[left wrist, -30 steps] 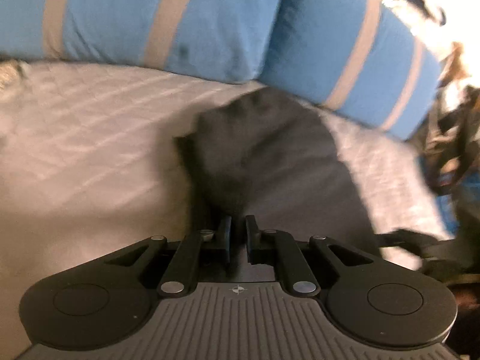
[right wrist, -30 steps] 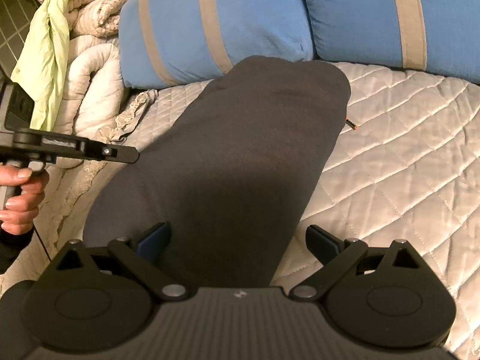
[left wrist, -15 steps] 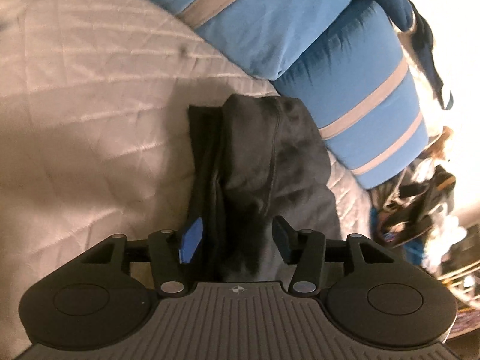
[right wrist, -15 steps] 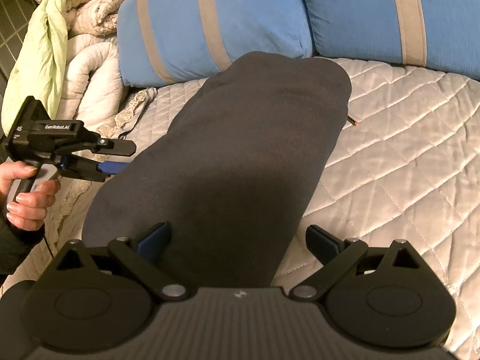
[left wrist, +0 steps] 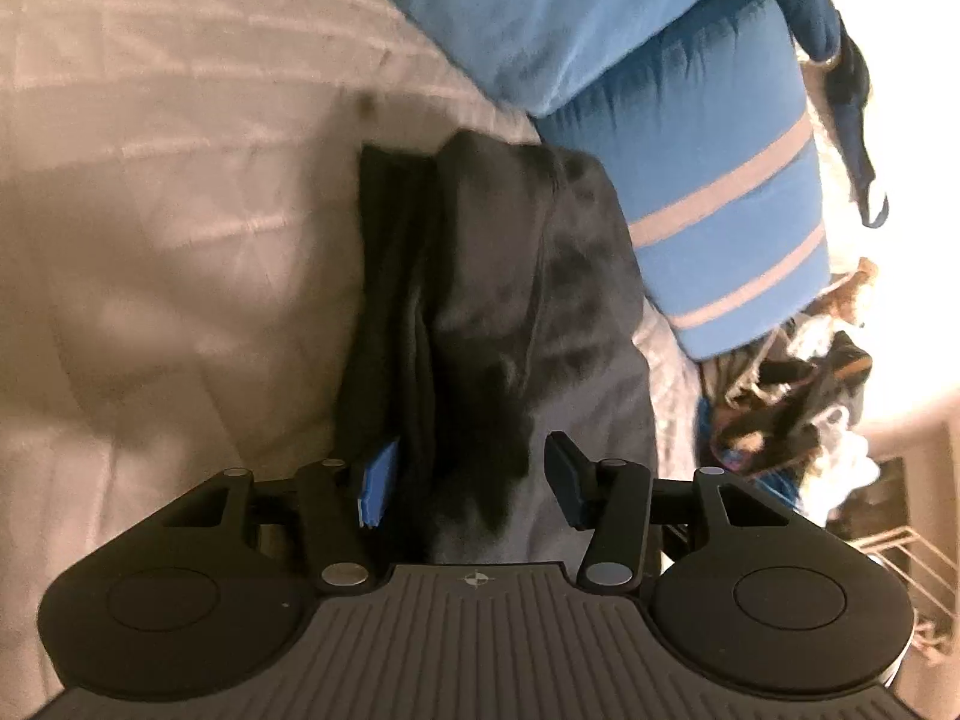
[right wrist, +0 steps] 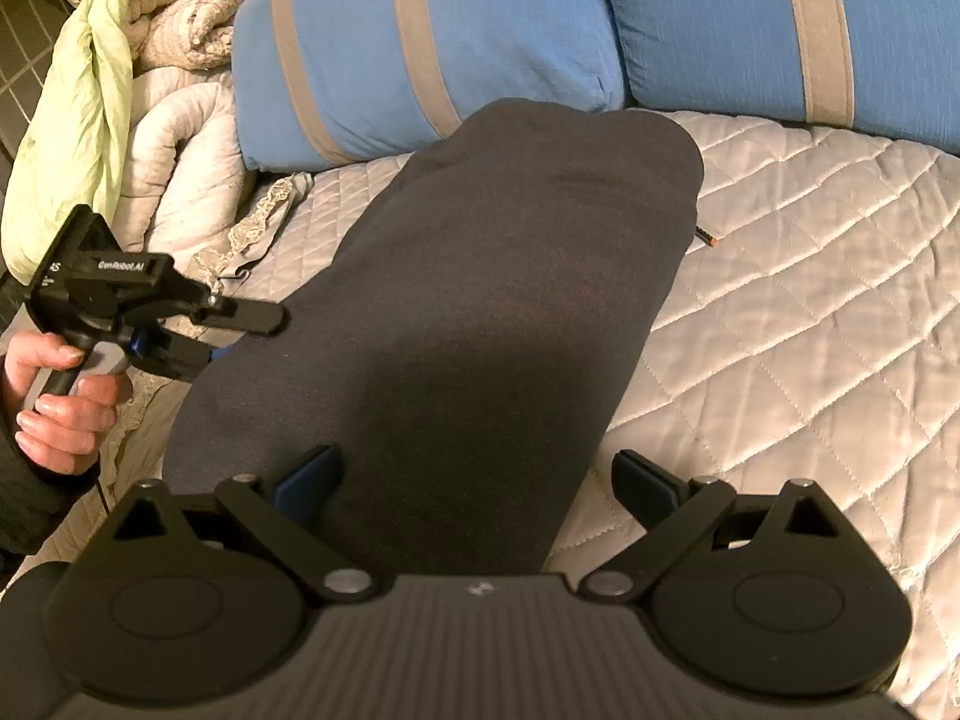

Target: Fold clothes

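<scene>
Fingers point(left wrist: 375, 489) of the left gripper point(right wrist: 237, 330) stand parted on either side of the dark garment's point(right wrist: 480, 312) near-left edge, gripping nothing, while a hand point(right wrist: 57, 402) holds the tool's handle at the left side of the bed point(right wrist: 810, 360). The placement suggests the person is lining up to take hold of the folded edge, since several stacked layers of cloth run between the blue-padded finger and its black partner in the left wrist view. Across the spread, the right gripper point(right wrist: 480, 480) hovers at the garment's near end with its fingers spread wide, one over the cloth and the other out over the quilt, also empty; it appears poised to pinch that end for the next fold.

The garment itself, a dark grey-black piece that looks soft and somewhat thick, lies lengthwise on the pale quilted bed, its far end resting against two blue pillows point(right wrist: 420, 42) with tan stripes. Its top surface is smooth and nearly free of creases from the right wrist view, a long rounded shape already narrowed by folding, with a seam and overlapping edges showing along the left side. A small pencil-like object point(right wrist: 707, 237) lies just beside its right edge, and bundled bedding point(right wrist: 150, 90) is heaped at far left
</scene>
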Tool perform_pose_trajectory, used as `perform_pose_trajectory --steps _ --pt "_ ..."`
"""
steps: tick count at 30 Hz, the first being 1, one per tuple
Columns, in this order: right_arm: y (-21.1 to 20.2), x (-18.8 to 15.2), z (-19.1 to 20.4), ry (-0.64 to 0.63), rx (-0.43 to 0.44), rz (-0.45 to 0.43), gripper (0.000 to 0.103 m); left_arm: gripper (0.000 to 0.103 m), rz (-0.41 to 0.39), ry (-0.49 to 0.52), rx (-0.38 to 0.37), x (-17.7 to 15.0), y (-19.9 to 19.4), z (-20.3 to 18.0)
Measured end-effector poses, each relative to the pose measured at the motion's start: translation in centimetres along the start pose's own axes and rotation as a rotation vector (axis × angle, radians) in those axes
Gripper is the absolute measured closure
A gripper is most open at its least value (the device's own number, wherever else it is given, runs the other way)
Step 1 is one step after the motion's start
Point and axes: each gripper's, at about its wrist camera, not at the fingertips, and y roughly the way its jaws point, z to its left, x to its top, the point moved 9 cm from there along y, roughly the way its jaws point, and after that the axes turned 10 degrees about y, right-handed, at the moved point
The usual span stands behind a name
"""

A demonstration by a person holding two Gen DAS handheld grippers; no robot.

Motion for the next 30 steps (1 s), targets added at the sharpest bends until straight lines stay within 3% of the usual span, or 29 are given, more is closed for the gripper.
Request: perform_pose_trajectory --steps 3,4,5,10,19,22,25,30 --pt "0.0 0.0 0.0 0.000 -0.001 0.000 0.002 0.054 0.008 -0.026 -0.016 -0.2 0.4 0.3" --pt "0.0 0.0 0.0 0.001 -0.001 0.000 0.002 0.071 0.004 -0.034 -0.018 -0.2 0.5 0.4" --pt "0.0 0.0 0.0 0.001 -0.001 0.000 0.002 0.081 0.000 -0.037 -0.012 -0.1 0.5 0.5" --pt "-0.1 0.1 0.2 -0.011 0.008 -0.008 0.002 0.090 -0.008 0.059 0.079 0.2 -0.3 -1.0" --pt "-0.3 0.1 0.8 -0.008 0.054 -0.010 0.002 0.091 -0.008 0.142 0.197 1.2 -2.3 -1.9" --pt "-0.1 0.0 0.8 -0.026 0.032 -0.008 0.001 0.089 0.015 0.173 0.239 1.0 -1.5 -1.7" --pt "-0.1 -0.1 0.8 -0.048 0.007 -0.009 0.000 0.081 0.029 0.215 0.294 0.8 -0.7 -1.1" --pt "-0.2 -0.1 0.6 -0.054 -0.001 -0.015 0.000 0.070 0.013 0.235 0.299 0.8 -0.7 -0.8"
